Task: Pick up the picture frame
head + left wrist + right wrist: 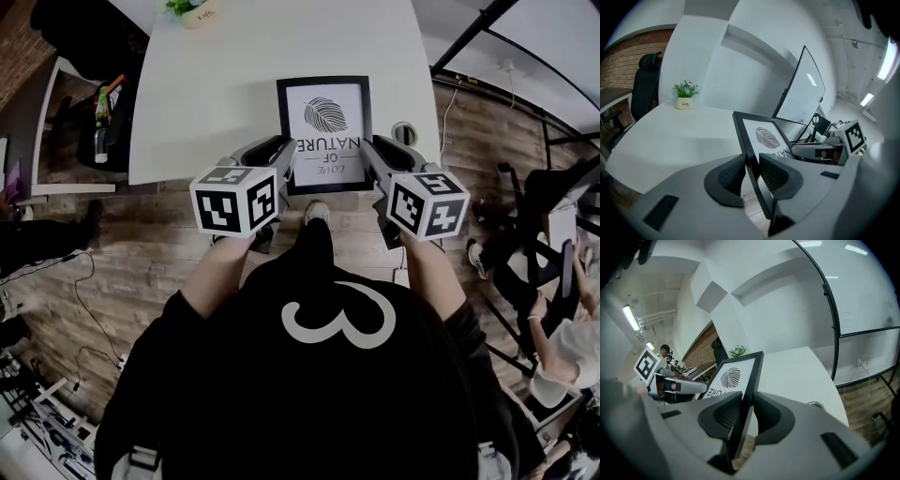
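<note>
From the head view, a white surface [216, 103] stands on a plank floor [141, 253]. The frame [324, 131] lies at its near edge, print upward, with its near rim jutting out over the floor. The left tool [284, 157] grips its left side and the right tool [371, 155] its right. The person's torso hides the floor nearer in. A plant [195, 9] is cut off at the far edge.

In the left gripper view, the left tool [751, 174] is clenched on the frame's [765, 138] black rim. The surface [670, 136] to the left is bare out to the far plant [685, 95].

In the right gripper view, the right tool [742, 420] pinches the frame [733, 376] by its edge. Whether its far end touches the surface [797, 373] cannot be told.
</note>
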A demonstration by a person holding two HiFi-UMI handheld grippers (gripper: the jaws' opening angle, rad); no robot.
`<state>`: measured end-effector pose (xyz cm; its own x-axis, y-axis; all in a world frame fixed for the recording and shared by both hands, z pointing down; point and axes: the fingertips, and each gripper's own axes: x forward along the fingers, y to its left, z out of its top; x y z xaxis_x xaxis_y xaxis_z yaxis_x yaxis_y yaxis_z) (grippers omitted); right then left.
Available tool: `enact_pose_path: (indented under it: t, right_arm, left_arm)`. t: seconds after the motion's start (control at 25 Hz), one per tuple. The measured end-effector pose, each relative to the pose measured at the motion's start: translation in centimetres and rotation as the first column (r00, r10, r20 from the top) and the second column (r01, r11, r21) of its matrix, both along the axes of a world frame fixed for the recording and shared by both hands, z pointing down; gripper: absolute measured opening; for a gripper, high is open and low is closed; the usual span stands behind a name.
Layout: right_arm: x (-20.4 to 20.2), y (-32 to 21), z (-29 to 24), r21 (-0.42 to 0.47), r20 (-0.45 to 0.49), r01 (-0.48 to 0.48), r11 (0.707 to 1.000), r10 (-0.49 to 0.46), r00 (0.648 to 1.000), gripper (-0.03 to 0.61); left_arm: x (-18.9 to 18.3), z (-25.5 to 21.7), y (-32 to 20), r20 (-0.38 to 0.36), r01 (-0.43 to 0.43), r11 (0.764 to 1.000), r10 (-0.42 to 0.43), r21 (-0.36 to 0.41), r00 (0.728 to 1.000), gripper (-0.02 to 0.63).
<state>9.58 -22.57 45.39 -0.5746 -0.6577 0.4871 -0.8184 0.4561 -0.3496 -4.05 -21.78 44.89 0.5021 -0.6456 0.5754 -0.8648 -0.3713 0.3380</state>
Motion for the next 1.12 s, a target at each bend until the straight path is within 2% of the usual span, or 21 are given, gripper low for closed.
enact_pose_path:
  t: [0.56, 0.84, 1.12]
  right_arm:
    - [-0.1, 4.1, -6.1, 0.133, 0.006, 0.011, 0.991, -0.012, 1.000, 0.094]
    - [-0.4, 6.5, -9.1, 0.192, -0.010, 0.032, 0.981, -0.031, 0.999, 0.097]
    - [-0.6, 9.2, -11.4, 0.232, -0.014, 0.040, 0.972, -0.038, 0.999, 0.097]
  left_arm:
    - [-0.2, -5.5, 4.1, -0.017, -0.001, 0.993, 0.003, 0.114, 1.000, 0.101]
    - [-0.4, -8.6, 6.5, 0.003, -0.003, 0.983, 0.002, 0.185, 1.000, 0.101]
    - [-0.6, -10.9, 9.2, -0.018, 0.006, 0.974, -0.002, 0.228, 1.000, 0.101]
